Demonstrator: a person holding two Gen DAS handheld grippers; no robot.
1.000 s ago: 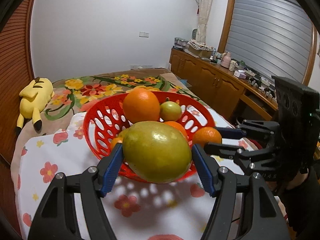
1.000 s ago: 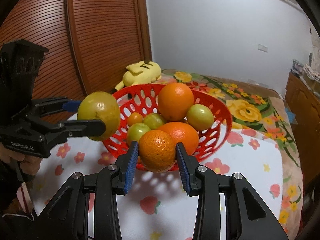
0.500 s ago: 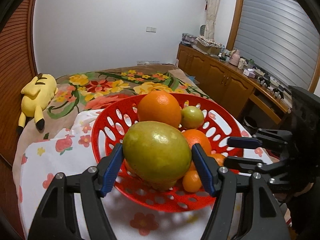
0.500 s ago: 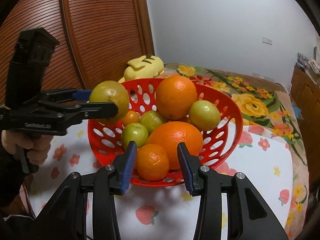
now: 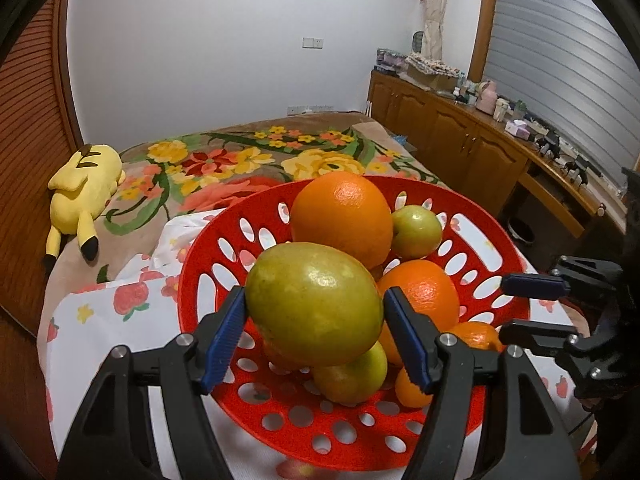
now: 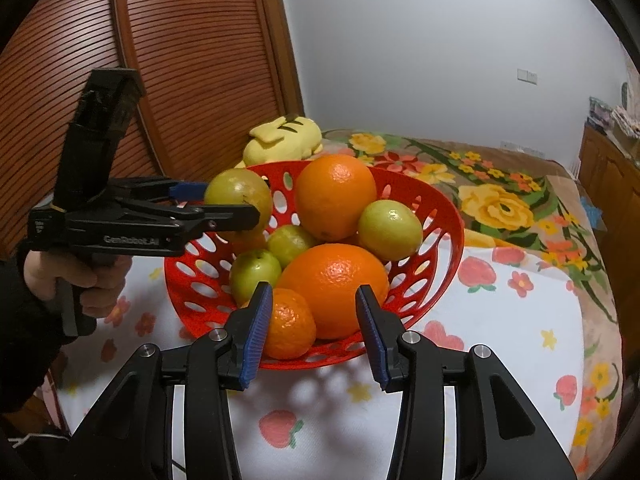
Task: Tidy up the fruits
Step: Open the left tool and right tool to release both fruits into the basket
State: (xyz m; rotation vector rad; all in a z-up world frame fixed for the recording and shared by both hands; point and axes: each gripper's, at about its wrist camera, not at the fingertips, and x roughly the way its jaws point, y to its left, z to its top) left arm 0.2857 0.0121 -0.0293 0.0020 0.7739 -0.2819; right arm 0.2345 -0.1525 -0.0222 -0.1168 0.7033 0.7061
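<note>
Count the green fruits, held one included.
4. One green fruit held in the left gripper at the red basket rim; three inside: right, centre, front-left. Others may be hidden.

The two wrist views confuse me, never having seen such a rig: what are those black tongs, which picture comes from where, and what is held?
No robot here: a person holds hand-operated tongs in each hand, each with a camera looking along its fingers. The left tongs clamp a large yellow-green fruit above the red basket; the other view shows them from the side. The right tongs have just been opening; the small orange lies in the basket, unclamped. The basket sits on a flowered cloth.
</note>
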